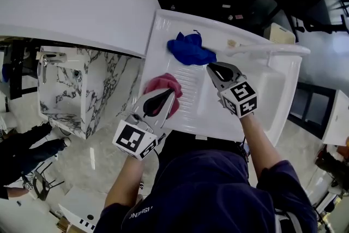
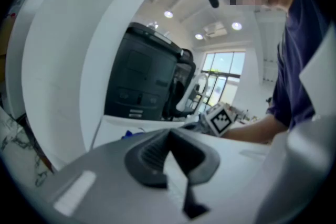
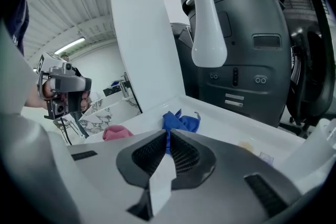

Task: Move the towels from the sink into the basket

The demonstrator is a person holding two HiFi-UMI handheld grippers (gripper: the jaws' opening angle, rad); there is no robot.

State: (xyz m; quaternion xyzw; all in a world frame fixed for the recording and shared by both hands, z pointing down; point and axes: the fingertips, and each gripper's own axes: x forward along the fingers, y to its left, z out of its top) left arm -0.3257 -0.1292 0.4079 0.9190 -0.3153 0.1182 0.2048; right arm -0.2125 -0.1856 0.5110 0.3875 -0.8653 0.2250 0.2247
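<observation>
Starting at the left edge of the sink (image 1: 218, 112), you've got the pink towel (image 1: 161, 83) bunched in a lump right on the near-left corner, partly hanging over the rim. Your left gripper (image 1: 170, 94) sits on top of it in the head view, tip pointing into the lump, jaws closed together with nothing between them. It has no real long axis, so any approach angle should do. Further in, toward the far-left corner, lies the blue towel (image 1: 190, 49), crumpled and spread roughly across the sink with a tail reaching toward the faucet (image 1: 267, 49). Your right gripper (image 1: 211, 67) is just beside it on its near-right side, tip aimed at the tail, jaws likewise pressed together and empty. In the right gripper view the blue cloth sits dead ahead past the jaw tips. So left hand is nearer pink and right hand nearer blue, with no crossing needed. You'd probably have to open each pair before closing on cloth. The basket shows in no view, so I can't say which way the carry goes.
</observation>
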